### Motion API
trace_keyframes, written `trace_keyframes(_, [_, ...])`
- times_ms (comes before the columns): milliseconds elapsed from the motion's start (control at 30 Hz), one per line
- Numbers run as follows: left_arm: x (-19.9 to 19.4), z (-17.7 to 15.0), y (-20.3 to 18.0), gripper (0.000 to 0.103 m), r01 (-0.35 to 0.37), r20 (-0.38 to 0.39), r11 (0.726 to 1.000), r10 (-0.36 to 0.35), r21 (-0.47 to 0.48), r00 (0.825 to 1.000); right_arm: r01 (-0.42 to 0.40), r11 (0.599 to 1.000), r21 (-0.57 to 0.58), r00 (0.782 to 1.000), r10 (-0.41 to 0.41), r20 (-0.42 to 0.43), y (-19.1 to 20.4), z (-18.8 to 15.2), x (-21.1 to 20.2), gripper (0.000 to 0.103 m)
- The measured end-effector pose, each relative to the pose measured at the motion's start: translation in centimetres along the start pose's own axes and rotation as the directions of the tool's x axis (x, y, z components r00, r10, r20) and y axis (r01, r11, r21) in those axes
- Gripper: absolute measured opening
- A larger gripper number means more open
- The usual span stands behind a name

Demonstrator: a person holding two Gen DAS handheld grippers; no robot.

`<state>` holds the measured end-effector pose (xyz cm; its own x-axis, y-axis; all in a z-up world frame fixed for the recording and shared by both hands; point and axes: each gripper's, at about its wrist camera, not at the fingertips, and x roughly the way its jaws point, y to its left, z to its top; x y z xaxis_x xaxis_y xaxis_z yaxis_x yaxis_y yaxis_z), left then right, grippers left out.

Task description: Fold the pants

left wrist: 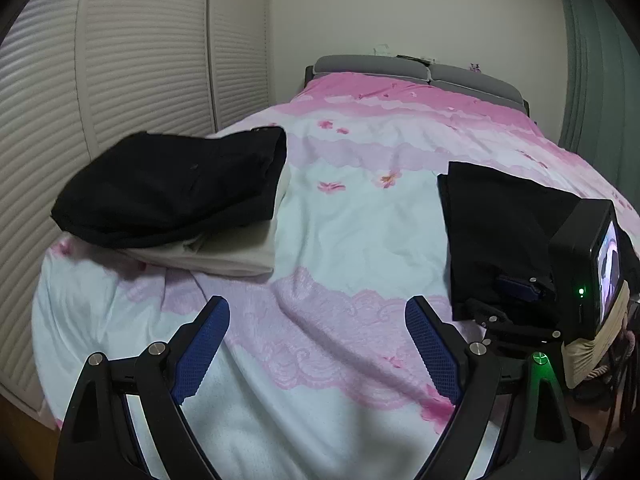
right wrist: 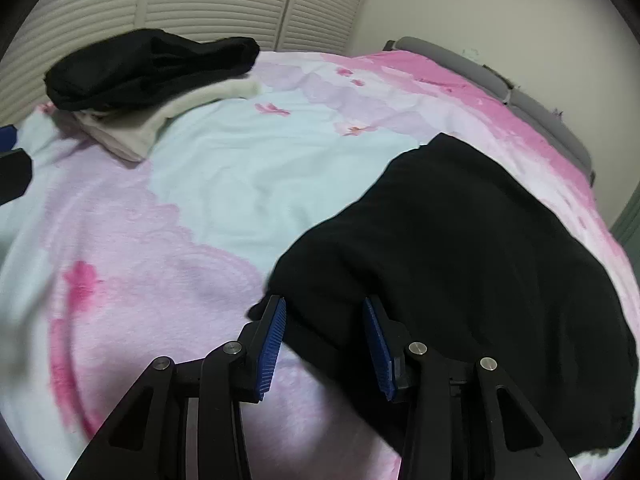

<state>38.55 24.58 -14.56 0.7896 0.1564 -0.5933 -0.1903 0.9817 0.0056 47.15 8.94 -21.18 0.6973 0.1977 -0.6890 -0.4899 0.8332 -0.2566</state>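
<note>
Counting three garments (right wrist: 460, 240), two tongs (left wrist: 316, 340)

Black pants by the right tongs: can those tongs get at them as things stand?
Probably yes. The right tongs are open, with the near edge of the black pants lying between the pads on the bedspread; nothing blocks them.

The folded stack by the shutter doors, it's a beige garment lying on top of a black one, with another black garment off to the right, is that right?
Not quite: the order is reversed. In the left wrist view the black garment lies on top of the beige garment. The rest holds: the stack sits by the shutter doors, and another black garment lies to the right.
</note>
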Motion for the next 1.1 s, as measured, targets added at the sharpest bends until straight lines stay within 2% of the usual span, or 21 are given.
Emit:
trace_keyframes(33, [0.2, -0.1, 0.1, 0.090, 0.000, -0.002, 1.000, 0.000, -0.006, 1.000, 0.017, 1.000, -0.002, 1.000, -0.017, 0.003, 0.0, 0.1, 0.1, 0.037])
trace_keyframes(100, [0.4, -0.3, 0.6, 0.090, -0.007, -0.003, 1.000, 0.007, -0.019, 1.000, 0.032, 0.999, 0.007, 0.999, -0.032, 0.005, -0.2, 0.2, 0.2, 0.016])
trace_keyframes(167, [0.5, -0.4, 1.1, 0.090, -0.012, -0.003, 0.999, 0.012, -0.033, 1.000, 0.021, 0.999, 0.043, 1.000, -0.022, 0.018, -0.8, 0.1, -0.1, 0.009])
trace_keyframes(333, [0.5, -0.6, 2.6, 0.090, -0.031, -0.004, 0.997, 0.031, -0.074, 1.000, -0.038, 0.995, 0.090, 0.998, 0.033, 0.058, -1.3, 0.3, -1.8, 0.006])
trace_keyframes(467, [-0.2, -0.7, 3.7, 0.090, -0.036, 0.006, 0.994, 0.036, -0.105, 0.999, -0.097, 0.992, 0.082, 0.993, 0.092, 0.069, -0.7, 0.0, -3.3, 0.006])
trace_keyframes(533, [-0.5, -0.7, 4.0, 0.090, -0.040, 0.009, 0.993, 0.041, -0.110, 0.999, -0.109, 0.991, 0.071, 0.993, 0.105, 0.058, -0.3, -0.5, -3.3, 0.006])
trace_keyframes(633, [-0.4, -0.8, 4.1, 0.090, -0.035, -0.002, 0.993, 0.035, -0.114, 0.999, -0.104, 0.993, 0.058, 0.994, 0.106, -0.024, 0.1, -1.5, -1.4, 0.006])
trace_keyframes(667, [-0.3, -0.9, 4.0, 0.090, -0.031, -0.010, 0.993, 0.030, -0.111, 0.999, -0.101, 0.993, 0.067, 0.994, 0.103, -0.026, 0.0, -1.7, -1.2, 0.006])
trace_keyframes(767, [-0.3, -0.8, 3.5, 0.090, -0.022, -0.013, 0.995, 0.021, -0.100, 1.000, -0.101, 0.991, 0.082, 0.995, 0.102, -0.005, -0.2, -1.8, -1.4, 0.012])
trace_keyframes(833, [-0.5, -0.6, 3.1, 0.090, -0.018, -0.011, 0.996, 0.017, -0.089, 1.000, -0.122, 0.987, 0.108, 0.992, 0.119, 0.034, -0.7, -1.8, -2.5, 0.024])
trace_keyframes(900, [-0.8, -0.2, 2.5, 0.090, -0.007, -0.008, 0.996, 0.007, -0.085, 1.000, -0.134, 0.979, 0.154, 0.989, 0.121, 0.089, -1.8, -1.9, -4.2, 0.042])
trace_keyframes(1033, [-1.7, 0.9, 0.4, 0.090, 0.019, 0.014, 0.998, -0.018, -0.066, 1.000, -0.140, 0.960, 0.243, 0.978, 0.095, 0.186, -4.8, -2.7, -8.3, 0.045])
trace_keyframes(1100, [-2.3, 1.7, -1.4, 0.090, 0.040, 0.030, 0.998, -0.039, -0.047, 0.999, -0.123, 0.947, 0.298, 0.974, 0.059, 0.217, -7.0, -3.7, -10.6, 0.054])
